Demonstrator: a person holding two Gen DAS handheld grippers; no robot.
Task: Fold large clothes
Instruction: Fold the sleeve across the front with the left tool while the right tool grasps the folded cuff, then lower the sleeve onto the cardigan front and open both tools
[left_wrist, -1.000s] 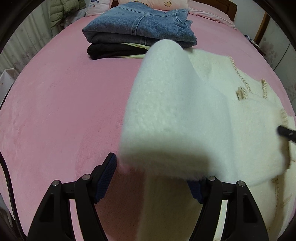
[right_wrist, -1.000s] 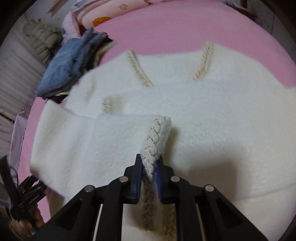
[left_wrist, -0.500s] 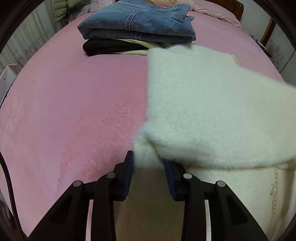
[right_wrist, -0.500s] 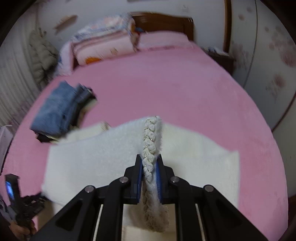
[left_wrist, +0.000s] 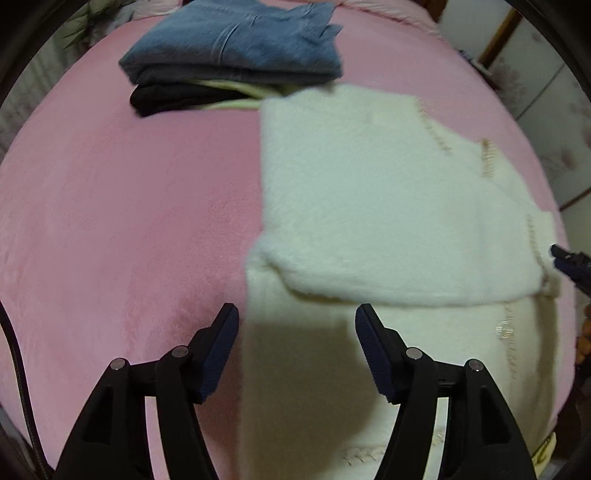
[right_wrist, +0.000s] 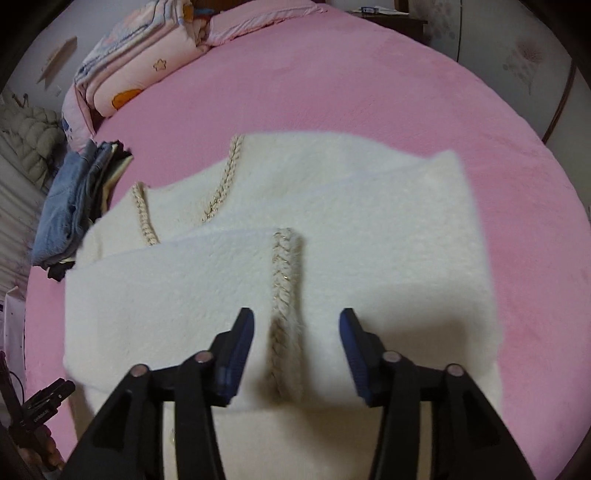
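White fleece cardigan (right_wrist: 369, 236) lies on the pink bed (right_wrist: 332, 85), partly folded: a sleeve panel is laid across the body, its braided cuff (right_wrist: 286, 295) pointing at the right wrist camera. More braid trim (right_wrist: 221, 181) runs along the neckline at the far left of that view. In the left wrist view the cardigan (left_wrist: 369, 192) fills the right half of the frame, and the folded layer's near edge sits just beyond the fingers.

Left gripper (left_wrist: 295, 347): jaws opening, stand wide, nothing pinched. It hovers over the cardigan's left edge; the left pad is over pink bed, the right pad over fleece, and the pads are not pressing cloth. It also shows at the lower left of the right wrist view (right_wrist: 44, 402).

Right gripper (right_wrist: 297, 350): jaws opening, wide apart. The braided cuff lies between them, but neither pad touches it. Its tip shows at the right edge of the left wrist view (left_wrist: 572, 264).

Far left of the cardigan is a stack of folded clothes, jeans (left_wrist: 236, 40) on top and dark items under; its near edge looks to touch the cardigan's far corner. Folded quilts (right_wrist: 133, 70) sit at the head of the bed. A puffer jacket (right_wrist: 29, 144) is at far left.
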